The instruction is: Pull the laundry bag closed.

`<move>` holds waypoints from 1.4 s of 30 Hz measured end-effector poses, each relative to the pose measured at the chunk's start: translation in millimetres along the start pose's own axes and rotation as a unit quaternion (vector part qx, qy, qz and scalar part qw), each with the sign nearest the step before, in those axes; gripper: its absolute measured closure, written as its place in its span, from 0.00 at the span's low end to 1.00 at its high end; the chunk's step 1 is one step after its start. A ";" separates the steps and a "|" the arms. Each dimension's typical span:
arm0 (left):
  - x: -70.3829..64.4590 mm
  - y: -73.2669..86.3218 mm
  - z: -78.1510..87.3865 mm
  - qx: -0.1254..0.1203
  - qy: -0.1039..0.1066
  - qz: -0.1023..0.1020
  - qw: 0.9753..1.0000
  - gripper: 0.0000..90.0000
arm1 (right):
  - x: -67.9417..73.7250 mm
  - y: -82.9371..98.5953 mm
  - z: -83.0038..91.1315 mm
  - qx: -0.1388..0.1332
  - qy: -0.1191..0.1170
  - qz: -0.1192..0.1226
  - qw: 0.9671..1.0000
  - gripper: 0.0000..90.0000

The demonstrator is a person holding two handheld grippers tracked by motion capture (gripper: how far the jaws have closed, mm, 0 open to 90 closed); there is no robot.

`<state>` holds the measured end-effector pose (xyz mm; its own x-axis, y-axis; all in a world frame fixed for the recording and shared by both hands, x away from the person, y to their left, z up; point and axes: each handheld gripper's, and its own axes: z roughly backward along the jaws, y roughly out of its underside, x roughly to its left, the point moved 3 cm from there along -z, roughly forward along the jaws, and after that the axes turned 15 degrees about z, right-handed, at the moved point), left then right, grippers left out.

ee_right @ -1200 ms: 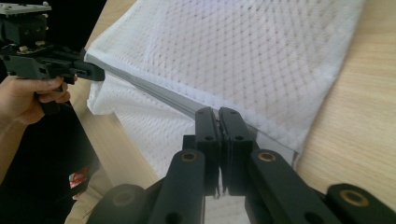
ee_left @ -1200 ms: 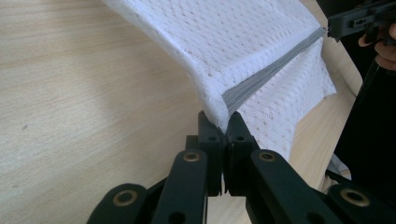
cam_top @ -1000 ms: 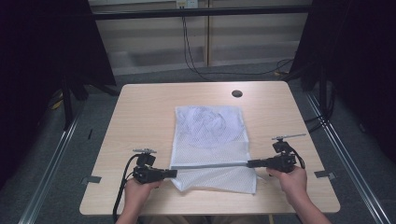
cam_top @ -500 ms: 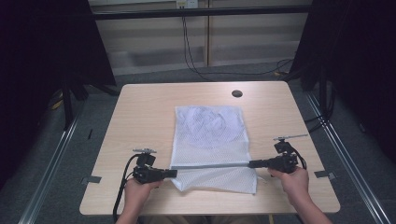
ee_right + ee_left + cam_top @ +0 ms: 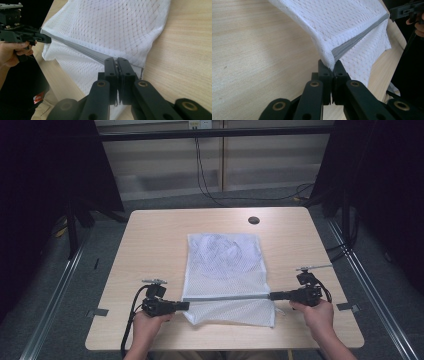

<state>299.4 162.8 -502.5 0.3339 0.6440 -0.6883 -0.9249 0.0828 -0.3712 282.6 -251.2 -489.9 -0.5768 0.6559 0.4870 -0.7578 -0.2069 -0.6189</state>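
A white mesh bag [image 5: 227,270] lies in the middle of the wooden table [image 5: 150,245], with a grey zipper band [image 5: 227,297] stretched taut across its near part. My left gripper [image 5: 184,305] is shut on the band's left end, seen close in the left gripper view where the mesh bag [image 5: 342,27] rises from the left gripper [image 5: 331,65]. My right gripper [image 5: 272,295] is shut on the band's right end. In the right gripper view the mesh bag [image 5: 110,27] spreads ahead of the right gripper [image 5: 117,61], and the left gripper [image 5: 46,38] holds the far end.
A small dark round hole [image 5: 253,220] sits near the table's far edge. Metal rails [image 5: 55,290] run along the floor on both sides. Cables [image 5: 205,175] hang behind the table. The bag's near flap [image 5: 235,312] hangs below the band close to the front edge.
Both grippers keep their hold on the band; the right hand has shifted very slightly, and the bag looks the same.
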 end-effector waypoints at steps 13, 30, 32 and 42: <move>-0.7 0.7 -0.2 0.000 0.007 0.001 1.000 0.98 | -1.5 1.9 1.6 -0.002 0.003 0.002 1.000 0.97; -1.1 -2.1 2.9 -0.006 -0.020 -0.008 1.000 0.55 | 0.6 1.2 6.2 -0.015 0.048 0.024 0.998 0.64; -1.9 -3.0 3.7 -0.007 -0.030 -0.011 0.999 0.46 | 0.8 0.7 7.2 -0.016 0.052 0.027 0.998 0.58; -1.6 -8.6 14.9 -0.046 -0.067 -0.045 0.996 0.14 | -3.3 -1.6 18.1 -0.045 0.072 0.041 0.996 0.29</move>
<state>304.1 172.5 -488.9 0.3814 0.7328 -0.5636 -0.8700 0.0785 -0.4867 280.2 -266.1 -479.4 -0.5808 0.7380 0.3435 -0.6756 -0.2016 -0.7092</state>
